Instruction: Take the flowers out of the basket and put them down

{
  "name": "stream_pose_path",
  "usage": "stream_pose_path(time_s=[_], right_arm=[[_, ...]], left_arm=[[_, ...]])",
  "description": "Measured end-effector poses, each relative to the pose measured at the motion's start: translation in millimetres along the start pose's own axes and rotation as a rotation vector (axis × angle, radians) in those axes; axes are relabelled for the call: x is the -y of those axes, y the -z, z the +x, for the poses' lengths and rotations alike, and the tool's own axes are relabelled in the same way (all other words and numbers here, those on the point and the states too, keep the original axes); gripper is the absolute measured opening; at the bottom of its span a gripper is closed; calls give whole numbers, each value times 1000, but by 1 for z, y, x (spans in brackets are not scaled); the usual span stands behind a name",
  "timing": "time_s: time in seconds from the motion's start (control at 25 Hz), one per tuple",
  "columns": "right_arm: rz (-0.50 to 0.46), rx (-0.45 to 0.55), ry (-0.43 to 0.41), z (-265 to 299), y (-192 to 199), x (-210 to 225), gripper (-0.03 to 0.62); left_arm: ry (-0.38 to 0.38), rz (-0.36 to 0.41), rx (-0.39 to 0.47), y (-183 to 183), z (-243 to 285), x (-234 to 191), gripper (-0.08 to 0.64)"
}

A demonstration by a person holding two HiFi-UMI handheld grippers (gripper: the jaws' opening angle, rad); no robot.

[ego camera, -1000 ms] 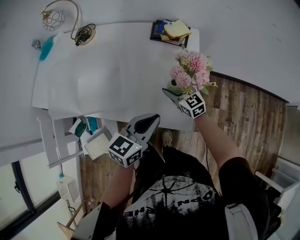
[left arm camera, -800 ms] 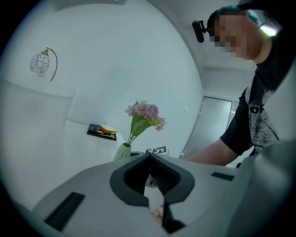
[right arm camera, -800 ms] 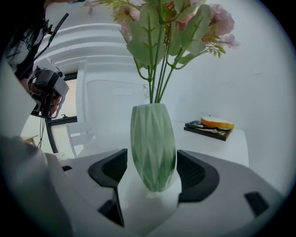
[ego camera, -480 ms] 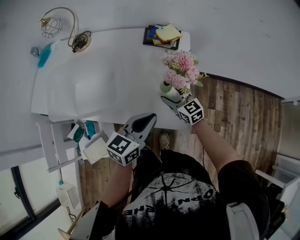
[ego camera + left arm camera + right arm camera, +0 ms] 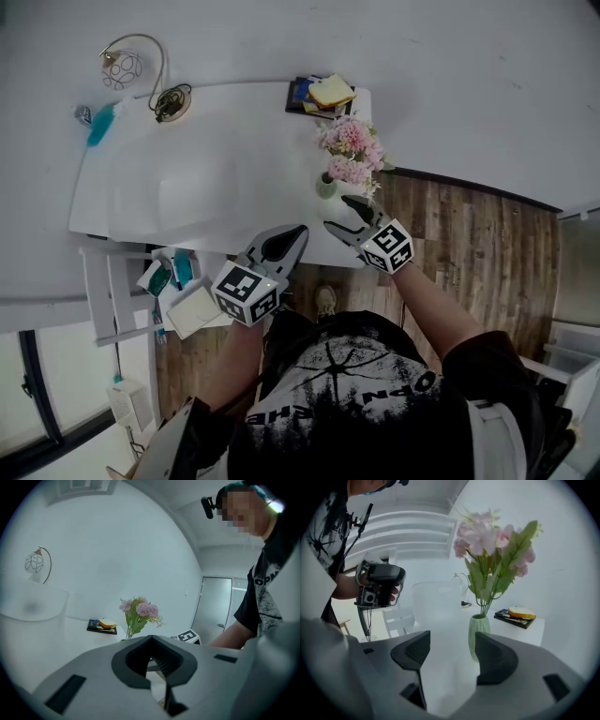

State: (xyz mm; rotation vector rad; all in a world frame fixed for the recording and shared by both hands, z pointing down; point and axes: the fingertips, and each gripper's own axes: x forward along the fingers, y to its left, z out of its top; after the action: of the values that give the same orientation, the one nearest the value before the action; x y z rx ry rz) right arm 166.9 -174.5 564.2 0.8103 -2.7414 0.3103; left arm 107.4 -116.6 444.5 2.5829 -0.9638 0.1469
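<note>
Flowers (image 5: 349, 150), pink with green leaves, stand upright in a pale green vase (image 5: 325, 186) on a white bench (image 5: 225, 141), close to its near right corner. The bench sits against a plain white wall. Beyond its right end the floor (image 5: 469, 244) is dark wood planks. At the far right corner of the bench lies a stack of books (image 5: 319, 92) with something yellow on top. At the far left stands a curved gold lamp (image 5: 141, 70).

The right claw (image 5: 338, 213) is spread wide with nothing between its 2 jaws. It points at the vase from the near side, just beside it and not touching. In the right gripper view the vase (image 5: 477, 632) shows just past the right-hand jaw, the blooms (image 5: 492, 541) rising above.

The left claw (image 5: 298, 230) is closed on nothing, its tips together, over the bench's near edge, well apart from the vase.
</note>
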Motion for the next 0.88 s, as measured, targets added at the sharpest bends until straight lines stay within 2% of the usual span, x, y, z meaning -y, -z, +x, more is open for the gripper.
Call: stream_pose_path(time_s=[0.04,0.12,0.2,0.32,0.4,0.6,0.88], right_arm=[[-5,5,-16,-4,-7,-6,302],[0,27,-42,-12,-21,-20,171],[18,62,-68,-21,-37,-31,111],[68,123,-106,-39,-63,-43,64],[60,137,-123,-49,-76,-50,34],[6,118,-123,-66,-99,-60,17],[-75,103,-63,-74,-126,-56,17]], left_arm=[[-6,4,6,-2,-1,0,12],[-20,4,12,-1,-5,-2,12],[-32,4,18,-1,-9,-4,12],[-40,7,34,-5,-14,-2,12],[-50,15,44,-10,-18,-2,12],[-95,27,69,-20,-29,-10,12],[-137,65,77,-30,-34,-17,12]])
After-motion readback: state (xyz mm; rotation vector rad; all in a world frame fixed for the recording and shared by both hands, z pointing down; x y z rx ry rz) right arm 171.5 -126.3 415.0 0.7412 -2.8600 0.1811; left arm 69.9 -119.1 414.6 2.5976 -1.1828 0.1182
